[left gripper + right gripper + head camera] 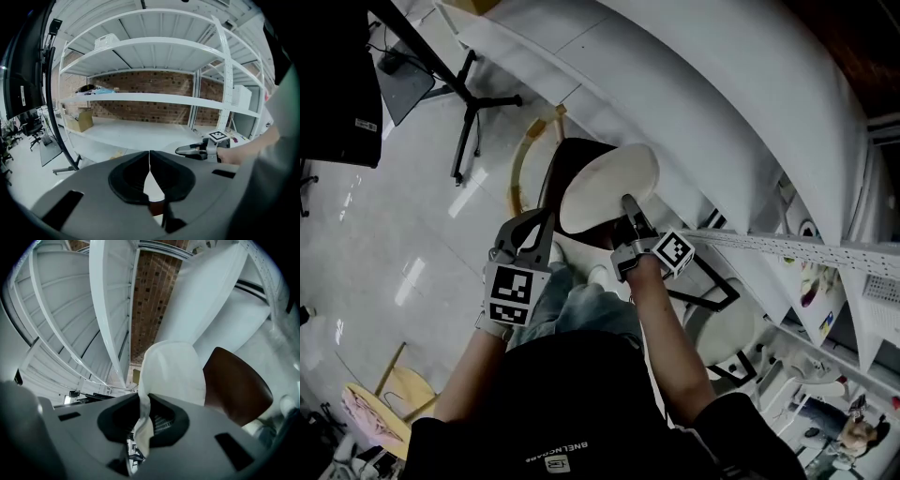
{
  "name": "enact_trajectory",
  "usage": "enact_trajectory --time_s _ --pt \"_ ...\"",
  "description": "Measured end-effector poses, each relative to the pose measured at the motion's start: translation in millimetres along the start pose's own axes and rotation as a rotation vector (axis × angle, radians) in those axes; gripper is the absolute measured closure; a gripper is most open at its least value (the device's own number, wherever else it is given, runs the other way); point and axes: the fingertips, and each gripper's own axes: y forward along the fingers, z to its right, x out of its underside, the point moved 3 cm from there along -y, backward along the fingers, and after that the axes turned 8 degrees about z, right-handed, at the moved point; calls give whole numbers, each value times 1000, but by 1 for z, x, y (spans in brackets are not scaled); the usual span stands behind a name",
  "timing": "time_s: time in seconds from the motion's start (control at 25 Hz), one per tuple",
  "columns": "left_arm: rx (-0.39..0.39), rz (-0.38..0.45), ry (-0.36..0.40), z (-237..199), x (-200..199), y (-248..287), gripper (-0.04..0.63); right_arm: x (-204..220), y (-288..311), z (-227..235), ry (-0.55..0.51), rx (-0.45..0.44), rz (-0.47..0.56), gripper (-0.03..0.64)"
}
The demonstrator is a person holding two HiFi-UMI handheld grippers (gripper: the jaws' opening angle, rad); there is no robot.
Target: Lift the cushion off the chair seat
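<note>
Right gripper (143,399): jaws nearly closed and pinched on the edge of the white cushion (173,371). The cushion is held just ahead of the jaws, with the brown chair seat (234,385) seen beyond it. Left gripper (149,157): jaws closed tip to tip, nothing seen gripped.
</note>
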Motion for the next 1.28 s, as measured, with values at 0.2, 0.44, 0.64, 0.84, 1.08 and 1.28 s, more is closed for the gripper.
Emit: enact_trajectory --time_s 0.2,0.44,0.64,0.84,1.08,1.28 --pt "47 17 -19 -1 -6 0 581 -4 -10 -31 -37 -30 28 571" --pt "105 75 -51 -4 -23 6 581 -9 -21 -72 -83 -93 47 572" --pt "183 117 -47 0 -44 14 581 -14 -32 -103 -117 -138 65 572" --pt "229 123 -57 6 -60 19 581 -22 -41 -131 -113 -175 83 572" --pt "295 177 -52 19 -87 25 581 -34 -50 -166 -163 -225 74 572" --pt "332 174 -46 18 -96 21 581 -35 -55 -185 -186 -269 63 574"
